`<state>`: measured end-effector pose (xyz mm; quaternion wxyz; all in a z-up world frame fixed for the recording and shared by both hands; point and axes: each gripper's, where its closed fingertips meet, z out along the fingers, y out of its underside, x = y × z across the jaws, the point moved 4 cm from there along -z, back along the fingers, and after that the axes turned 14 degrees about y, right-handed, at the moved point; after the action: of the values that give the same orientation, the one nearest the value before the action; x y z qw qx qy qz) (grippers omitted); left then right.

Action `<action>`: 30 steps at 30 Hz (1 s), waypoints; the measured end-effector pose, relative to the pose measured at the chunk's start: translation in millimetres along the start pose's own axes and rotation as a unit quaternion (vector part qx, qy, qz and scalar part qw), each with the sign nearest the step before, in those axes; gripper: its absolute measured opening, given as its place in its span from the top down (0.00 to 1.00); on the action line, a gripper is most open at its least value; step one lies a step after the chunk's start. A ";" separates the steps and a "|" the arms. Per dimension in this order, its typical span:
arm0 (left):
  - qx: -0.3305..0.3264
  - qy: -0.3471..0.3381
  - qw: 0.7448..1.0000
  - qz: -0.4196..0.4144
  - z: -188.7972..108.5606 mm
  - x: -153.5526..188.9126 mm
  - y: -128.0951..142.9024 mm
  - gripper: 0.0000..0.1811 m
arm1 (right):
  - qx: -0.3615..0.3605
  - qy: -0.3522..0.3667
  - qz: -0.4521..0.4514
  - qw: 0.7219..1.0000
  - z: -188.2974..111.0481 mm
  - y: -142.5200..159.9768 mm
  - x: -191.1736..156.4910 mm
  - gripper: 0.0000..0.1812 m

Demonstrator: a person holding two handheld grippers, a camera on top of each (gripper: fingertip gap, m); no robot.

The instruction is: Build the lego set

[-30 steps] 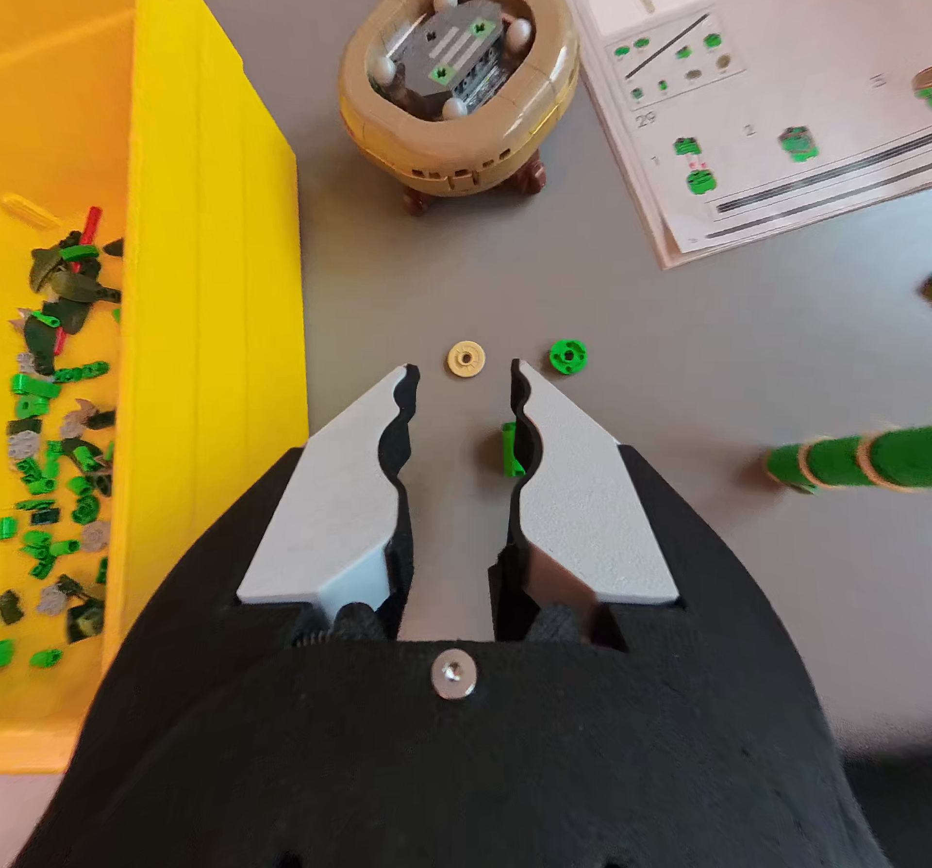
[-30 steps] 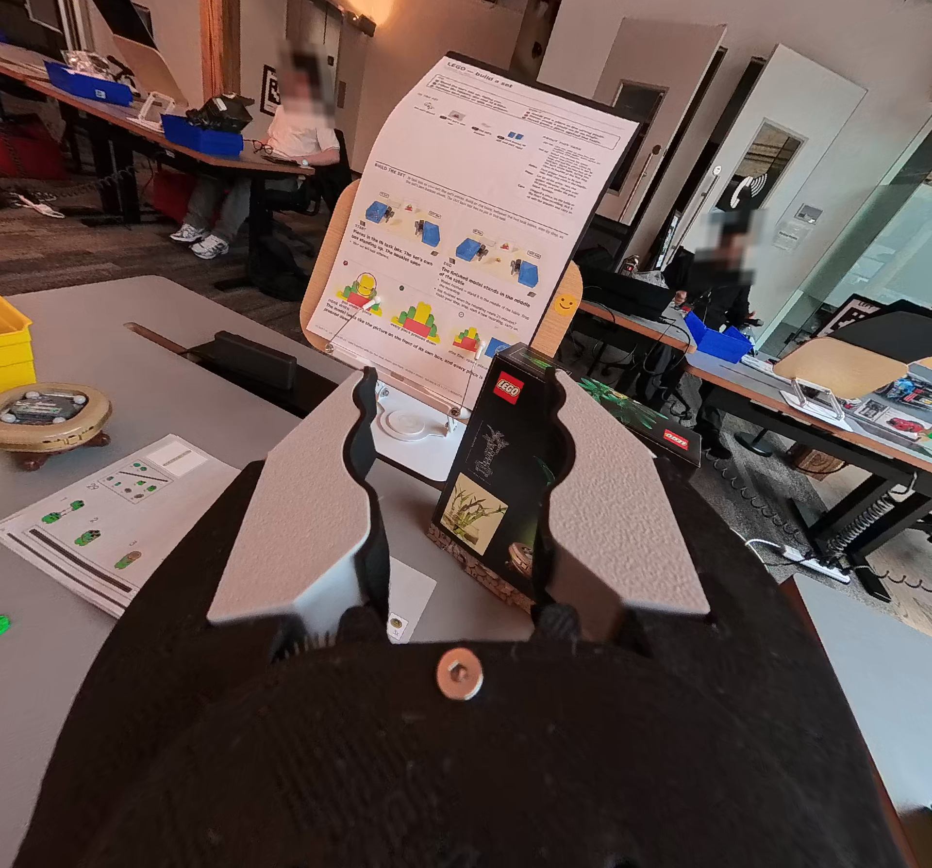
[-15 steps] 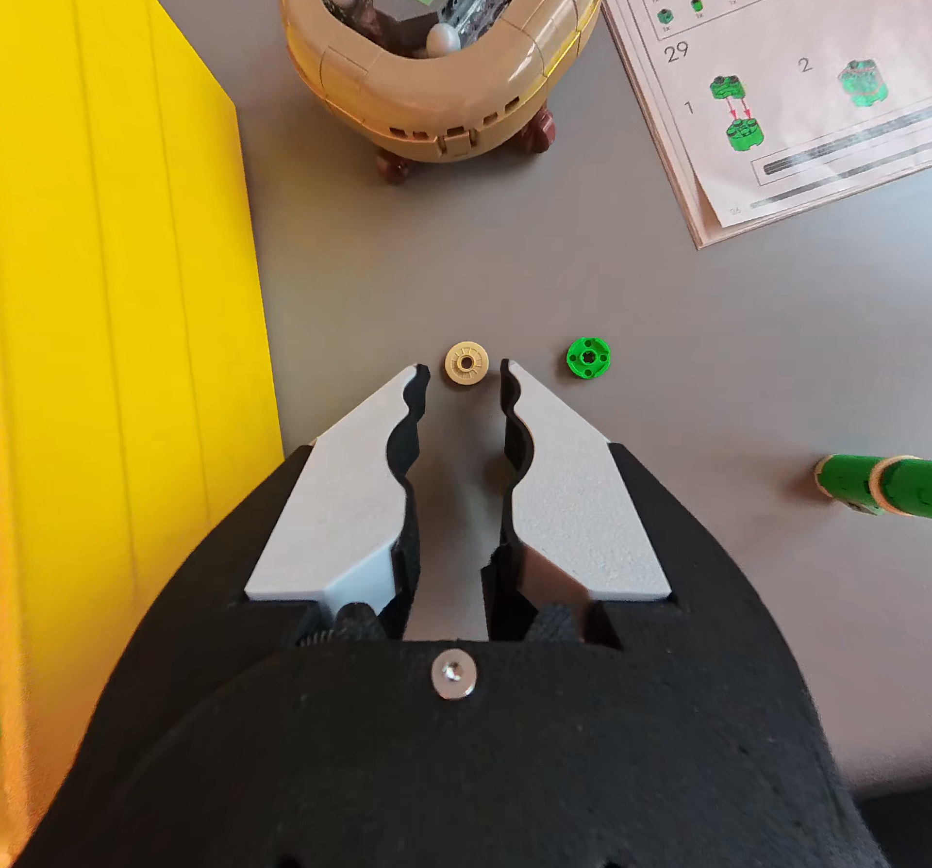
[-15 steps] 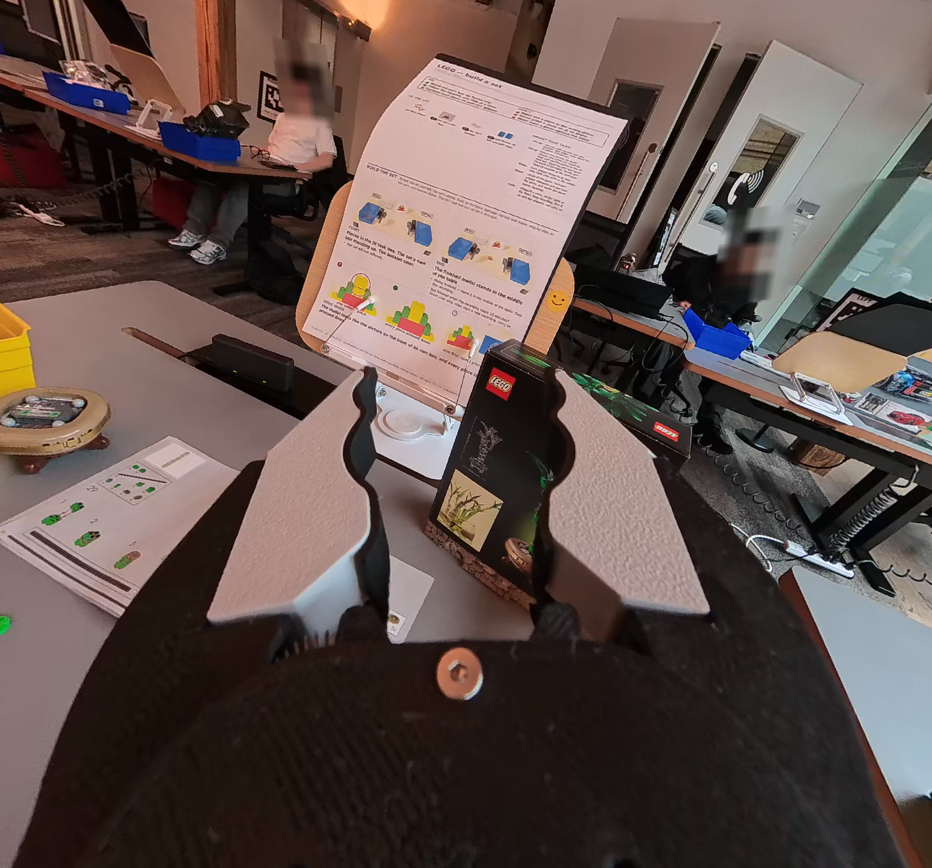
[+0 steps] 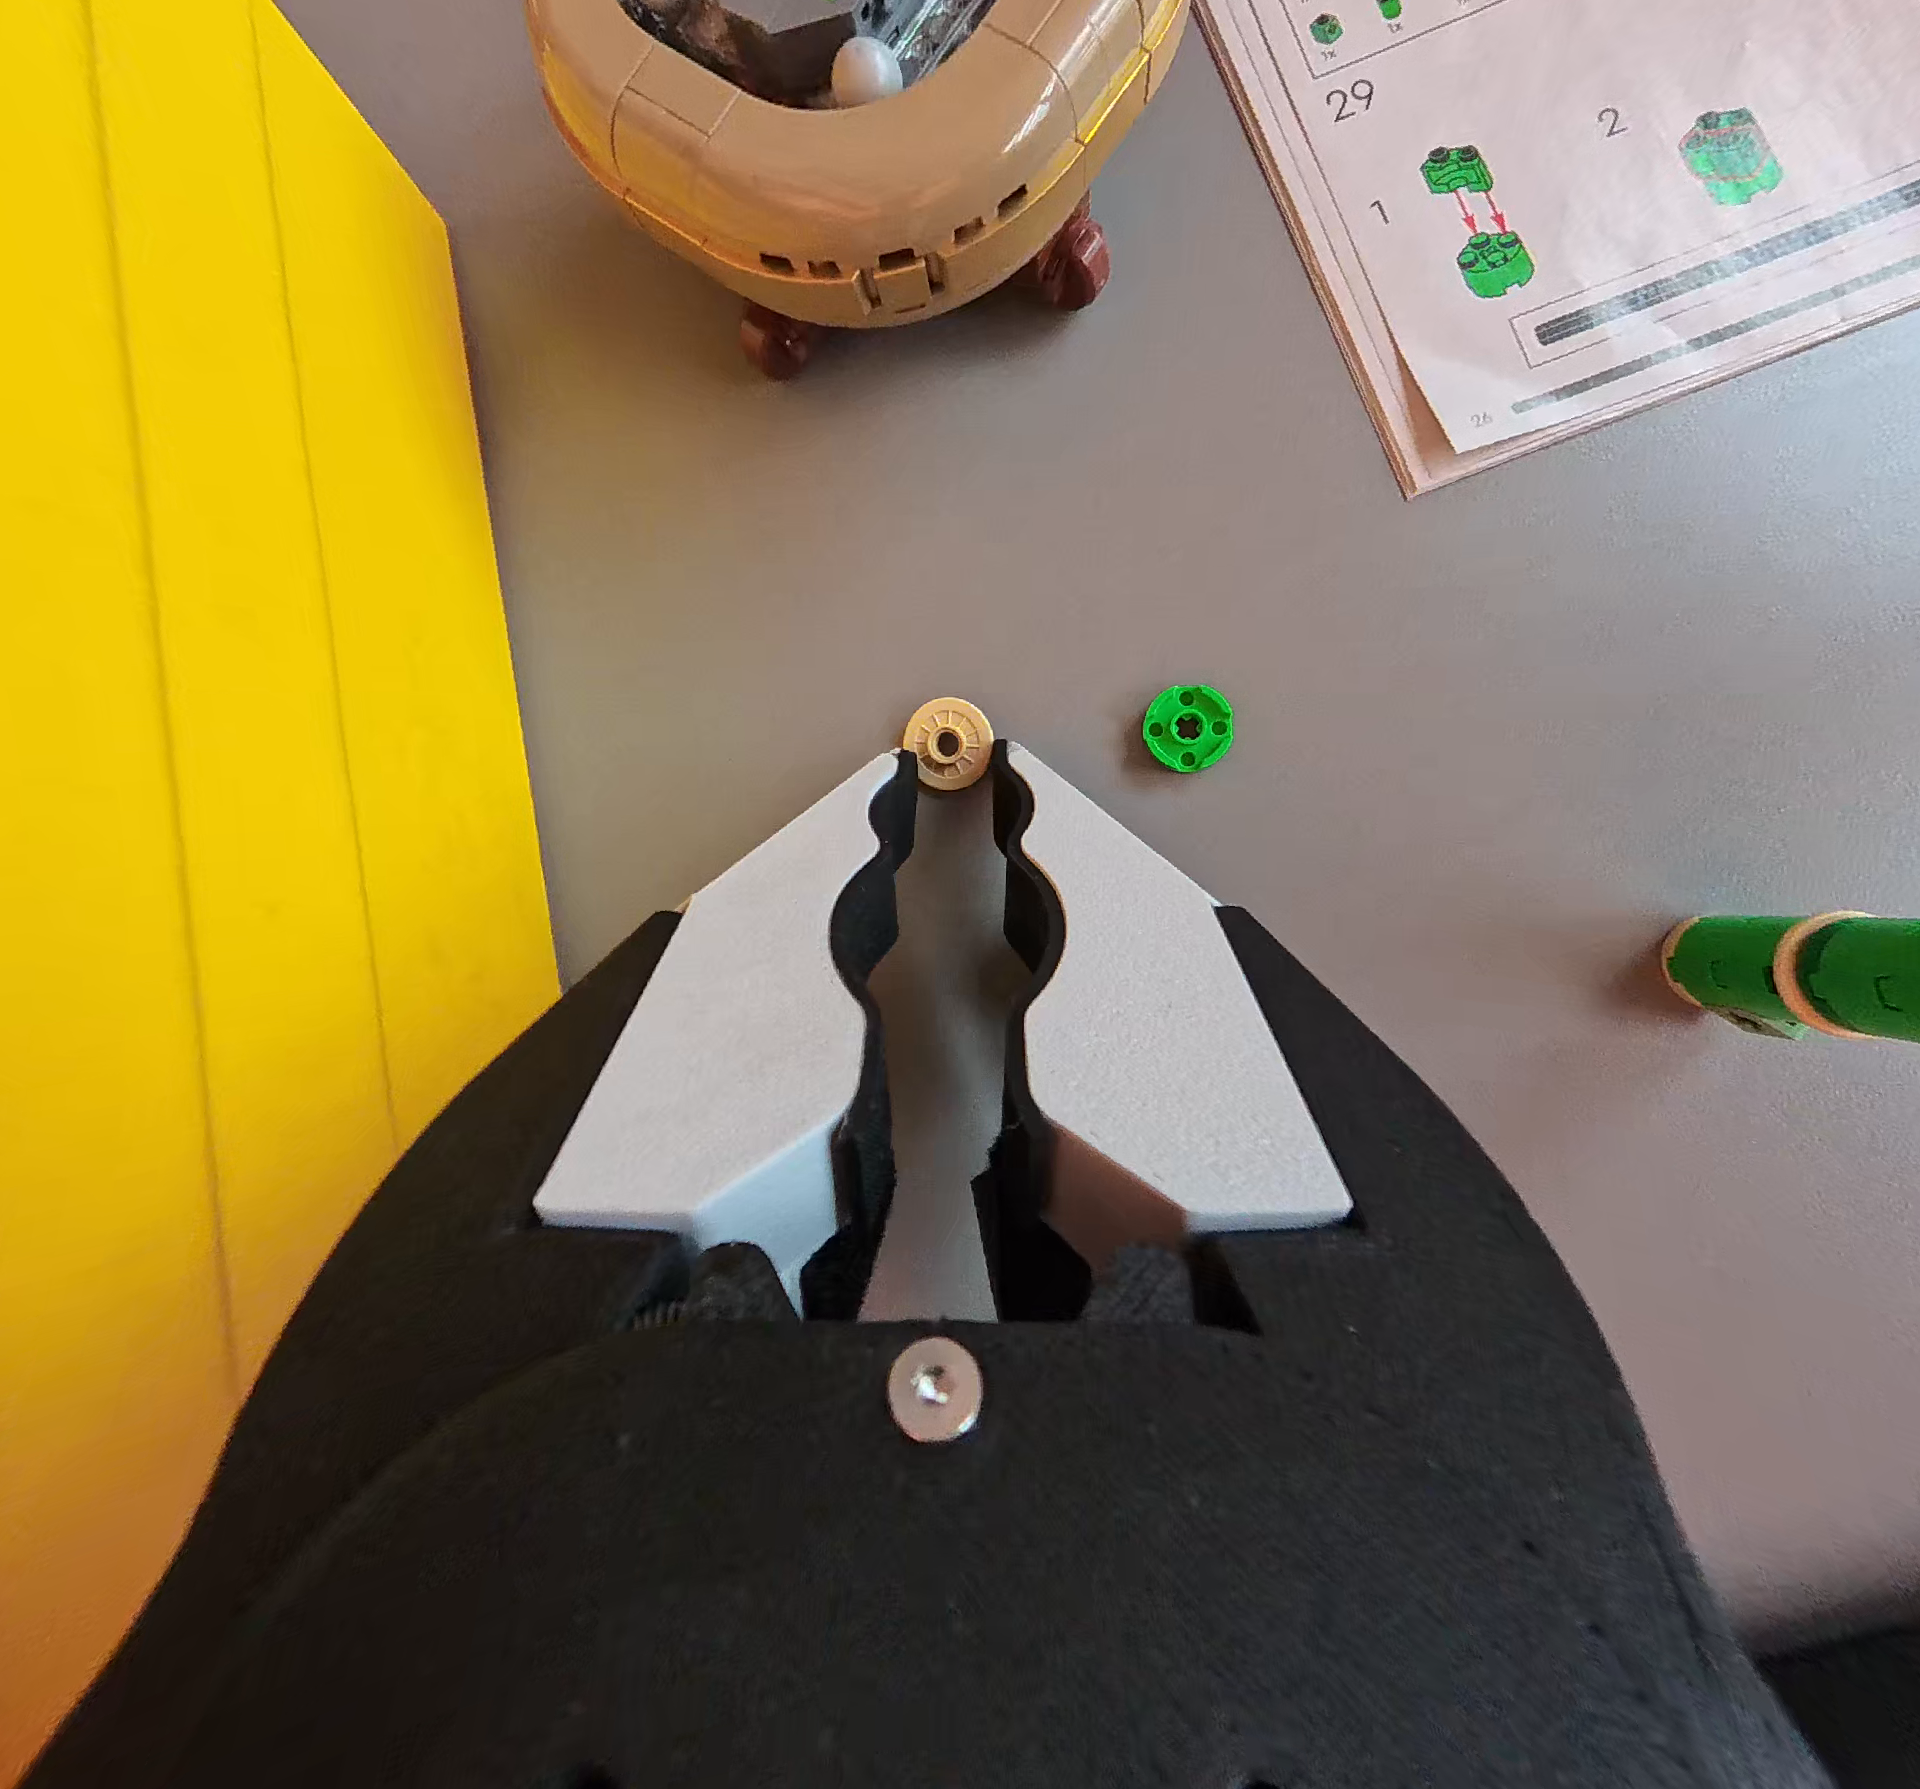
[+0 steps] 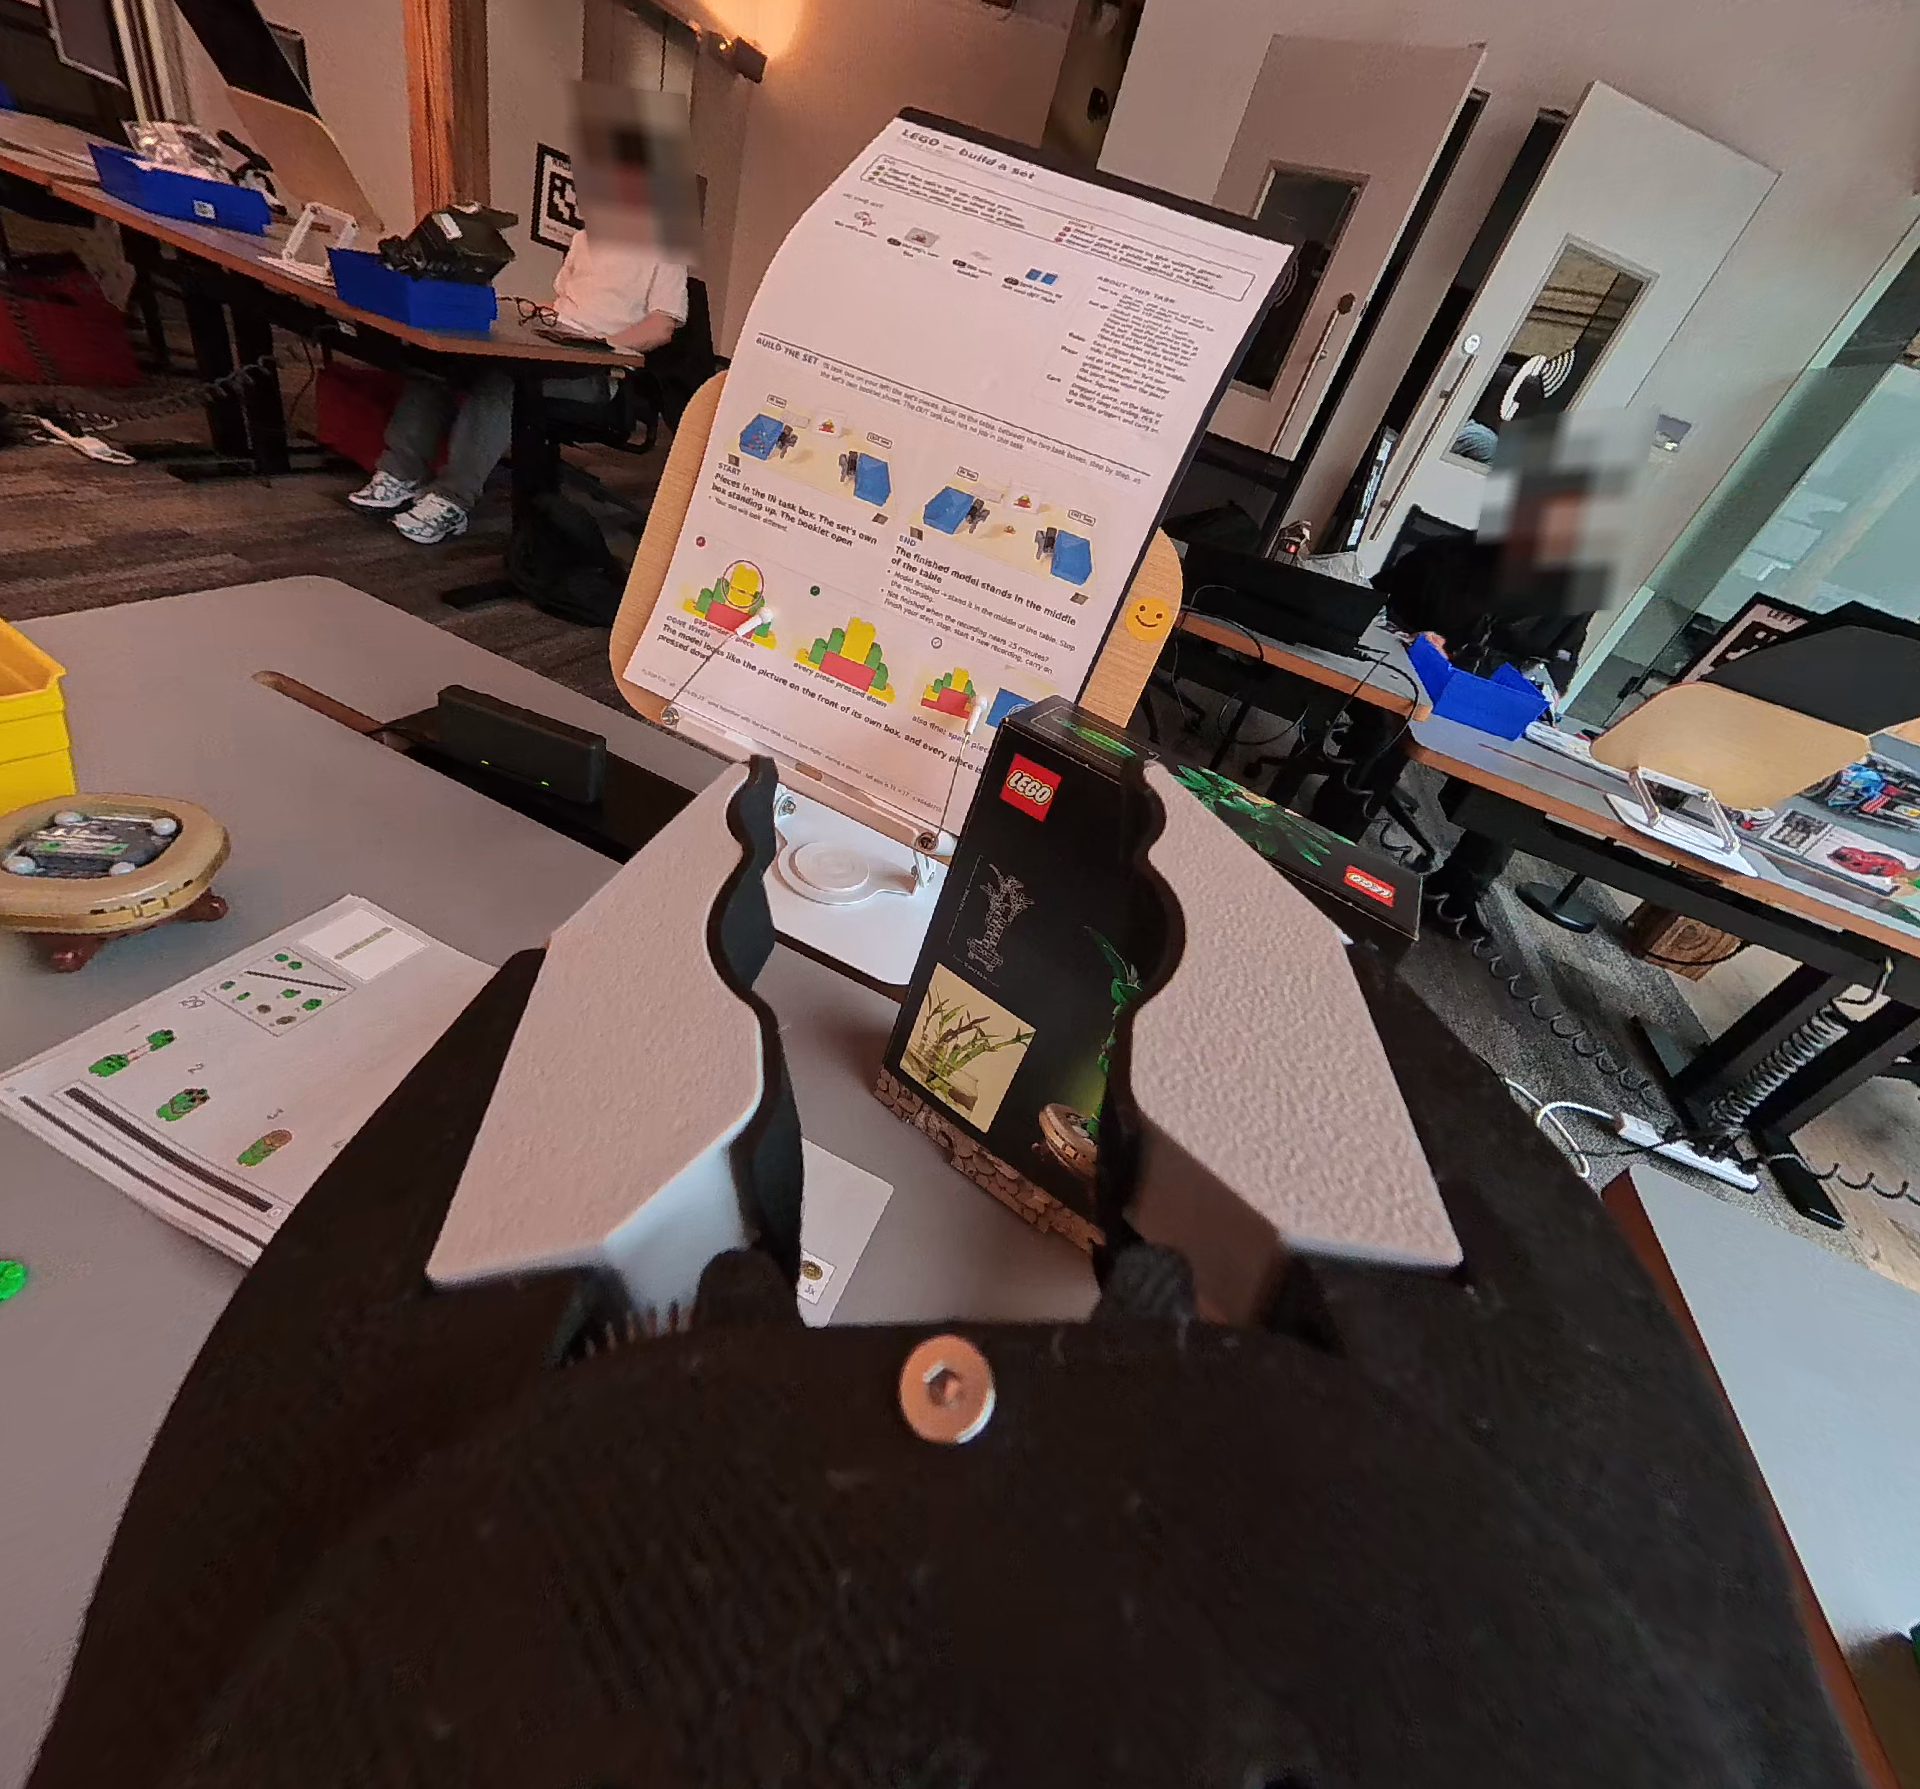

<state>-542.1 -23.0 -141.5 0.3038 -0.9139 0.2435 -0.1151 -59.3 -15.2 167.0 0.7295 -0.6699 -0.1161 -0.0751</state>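
Note:
In the left wrist view, my left gripper (image 5: pixel 948 760) has its two fingertips closed against the sides of a small tan round plate (image 5: pixel 945 737) that lies on the grey table. A green round plate (image 5: pixel 1188 728) lies just to its right. A green stalk with tan rings (image 5: pixel 1797 976) lies at the right edge. The tan pot model (image 5: pixel 862 129) stands beyond, and also shows in the right wrist view (image 6: pixel 104 866). My right gripper (image 6: pixel 951 794) is open and empty, held above the table and pointing at the black set box (image 6: pixel 1039 929).
A yellow parts bin (image 5: pixel 208 700) stands close on the left. The open instruction booklet (image 5: pixel 1558 129) lies at the far right. An instruction sheet on a stand (image 6: pixel 956 451) is behind the set box. People sit at other desks in the background.
My left gripper moved forward to the tan round plate and its jaws narrowed onto it. The small green piece seen beside the right finger is now out of sight. The right gripper barely moved.

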 end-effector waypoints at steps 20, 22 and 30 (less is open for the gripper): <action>0.028 0.000 0.999 -0.021 -3.7 -1.5 1.8 0.89 | -0.003 0.001 0.000 1.000 1.6 2.1 1.4 0.64; 0.037 0.005 0.999 -0.025 -5.3 -0.8 0.0 0.89 | -0.004 0.001 -0.001 1.000 1.8 2.2 1.3 0.64; 0.070 0.010 0.997 -0.042 -11.6 -3.6 -6.3 0.86 | -0.005 0.000 -0.002 1.000 2.2 2.7 1.1 0.64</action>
<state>-546.9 -22.6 -128.8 0.3596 -0.8984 0.1994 -0.1541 -57.6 -12.7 164.9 0.7261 -0.6730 -0.1174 -0.0775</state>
